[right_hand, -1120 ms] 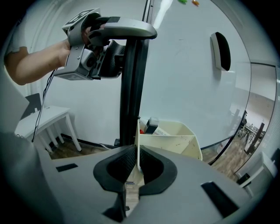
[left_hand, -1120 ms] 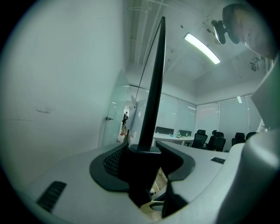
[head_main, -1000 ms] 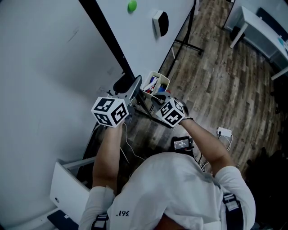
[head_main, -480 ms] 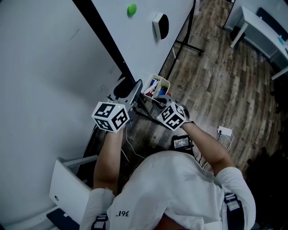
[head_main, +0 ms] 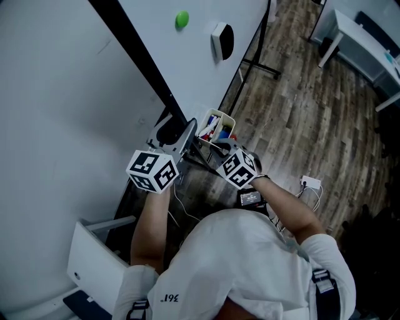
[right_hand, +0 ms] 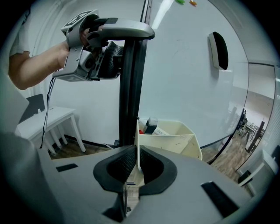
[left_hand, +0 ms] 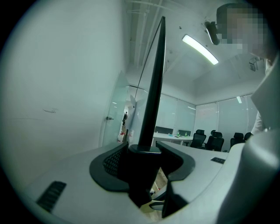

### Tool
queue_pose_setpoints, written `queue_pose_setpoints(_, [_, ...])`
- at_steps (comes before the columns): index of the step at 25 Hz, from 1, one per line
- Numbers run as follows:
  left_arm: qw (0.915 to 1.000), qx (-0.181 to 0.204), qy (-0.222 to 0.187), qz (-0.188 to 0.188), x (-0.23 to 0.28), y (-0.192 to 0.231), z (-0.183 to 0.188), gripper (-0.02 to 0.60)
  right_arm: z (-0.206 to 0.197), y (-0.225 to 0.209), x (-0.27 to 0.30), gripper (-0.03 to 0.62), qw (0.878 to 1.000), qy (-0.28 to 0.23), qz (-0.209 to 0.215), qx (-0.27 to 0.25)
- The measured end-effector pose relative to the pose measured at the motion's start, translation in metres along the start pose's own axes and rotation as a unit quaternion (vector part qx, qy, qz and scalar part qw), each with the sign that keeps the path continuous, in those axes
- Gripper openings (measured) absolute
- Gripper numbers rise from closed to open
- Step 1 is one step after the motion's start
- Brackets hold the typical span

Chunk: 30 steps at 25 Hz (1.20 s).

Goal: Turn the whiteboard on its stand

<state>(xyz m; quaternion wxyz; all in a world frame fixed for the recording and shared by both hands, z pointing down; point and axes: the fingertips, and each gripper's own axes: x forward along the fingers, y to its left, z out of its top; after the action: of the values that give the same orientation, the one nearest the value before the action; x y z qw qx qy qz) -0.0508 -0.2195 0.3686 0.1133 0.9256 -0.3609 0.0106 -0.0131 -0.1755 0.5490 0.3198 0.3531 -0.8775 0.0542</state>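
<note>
The left gripper (left_hand: 143,153) is clamped on the black frame bar (left_hand: 154,87) of the large white whiteboard (head_main: 187,59); both dark pads are pressed against the bar, which rises from between them towards 12 o'clock in the left gripper view. The right gripper (right_hand: 137,153) is closed on the thin upright wall of the cream plastic tray (right_hand: 175,140), the wall being pinched edge-on between the pads. In the right gripper view the same black bar is seen just behind the tray at 11 o'clock, and the left gripper is seen gripping it higher up, at 10 o'clock.

In the head view the bar is seen running from 11 o'clock down to the middle, where both grippers meet, the left one at 9 o'clock of the tray and the right one at 6 o'clock of it. Coloured markers (head_main: 212,123) are held in the tray. On the board face, a black-and-white eraser (head_main: 222,40) is seen at 12 o'clock of the tray and a round green magnet (head_main: 182,19) at 11 o'clock. A dark wooden plank floor (head_main: 300,119) is spread at 3 o'clock, and a small white table (right_hand: 48,118) stands at 9 o'clock in the right gripper view.
</note>
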Motion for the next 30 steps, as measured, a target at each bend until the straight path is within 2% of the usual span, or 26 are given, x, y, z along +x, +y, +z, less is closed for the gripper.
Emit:
queue_pose_setpoints(23, [0.9998, 0.015, 0.009, -0.013, -0.027, -0.021, 0.016, 0.198, 0.014, 0.025, -0.024, 0.04, 0.999, 0.004, 0.019, 0.028])
queue_pose_setpoints(30, [0.9997, 0.021, -0.003, -0.011, -0.063, -0.028, -0.01, 0.198, -0.003, 0.064, -0.021, 0.04, 1.0, 0.001, 0.015, 0.017])
